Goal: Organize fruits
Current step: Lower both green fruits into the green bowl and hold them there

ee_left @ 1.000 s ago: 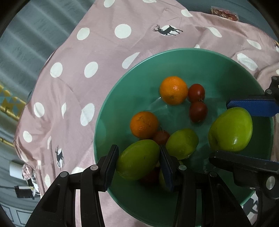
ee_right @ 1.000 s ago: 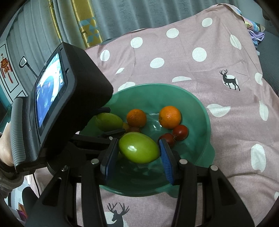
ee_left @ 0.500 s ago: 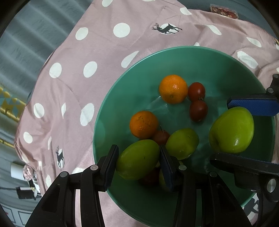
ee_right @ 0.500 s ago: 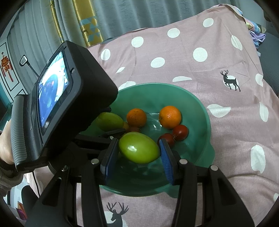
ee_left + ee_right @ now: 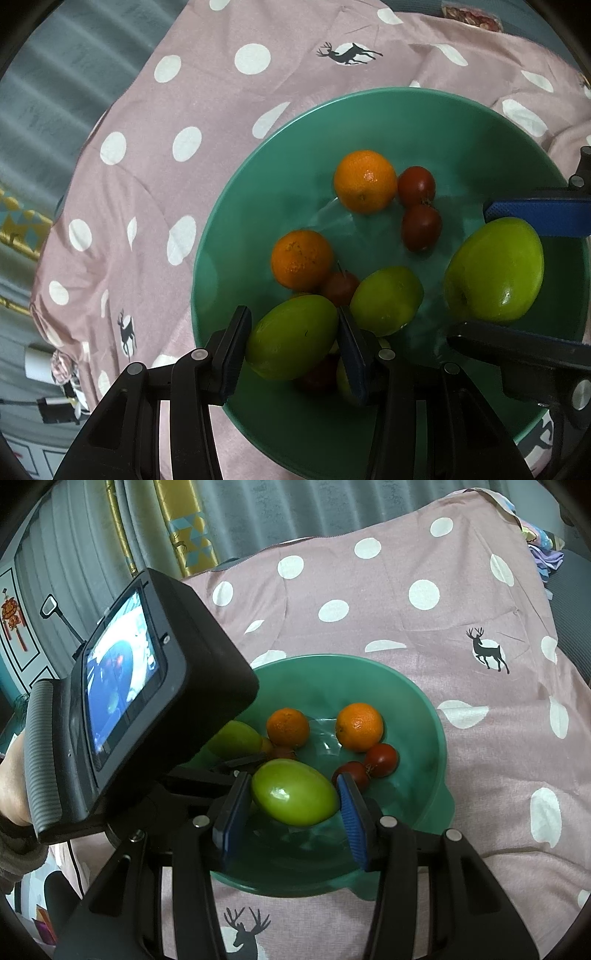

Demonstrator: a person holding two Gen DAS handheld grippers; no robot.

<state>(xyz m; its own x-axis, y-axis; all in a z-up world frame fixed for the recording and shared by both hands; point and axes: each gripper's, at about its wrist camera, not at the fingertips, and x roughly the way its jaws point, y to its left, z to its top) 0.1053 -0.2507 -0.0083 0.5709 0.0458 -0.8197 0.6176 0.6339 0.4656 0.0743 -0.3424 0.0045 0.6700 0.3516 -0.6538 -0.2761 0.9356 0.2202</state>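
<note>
Two green fruits pinched at once, one per hand. Left hand-held gripper (image 5: 291, 319) closed on a green oval fruit (image 5: 291, 338) at the near side of the teal bowl (image 5: 207, 258), pads flat against both flanks. Right hand-held gripper (image 5: 293, 786) likewise clamped across a second green fruit (image 5: 295, 797), over the bowl's near half in the right wrist view; from the left wrist view, seen off to the right, between a blue pad and a black finger. Hard to tell whether either fruit hangs clear of the bowl floor or rests on it.

Loose in the bowl: two tangerines (image 5: 365, 181) (image 5: 301, 258), a pair of small red fruits (image 5: 415, 184) (image 5: 421, 227) touching each other beside the far tangerine, a third green fruit (image 5: 386, 299) just beside the left gripper's inner finger, and more red and green pieces half hidden beneath it. Bowl sits on a pink polka-dot cloth (image 5: 166, 110) with deer prints.

Judged as mid-sort, green ones in hand, though lifting out or setting down cannot be read from this alone. Calls next for a straight, steady vertical move with both grips kept firm, minding the smooth rounded skins that could slip, and keeping the left inner finger from nudging the neighbouring green fruit and the red one under it
</note>
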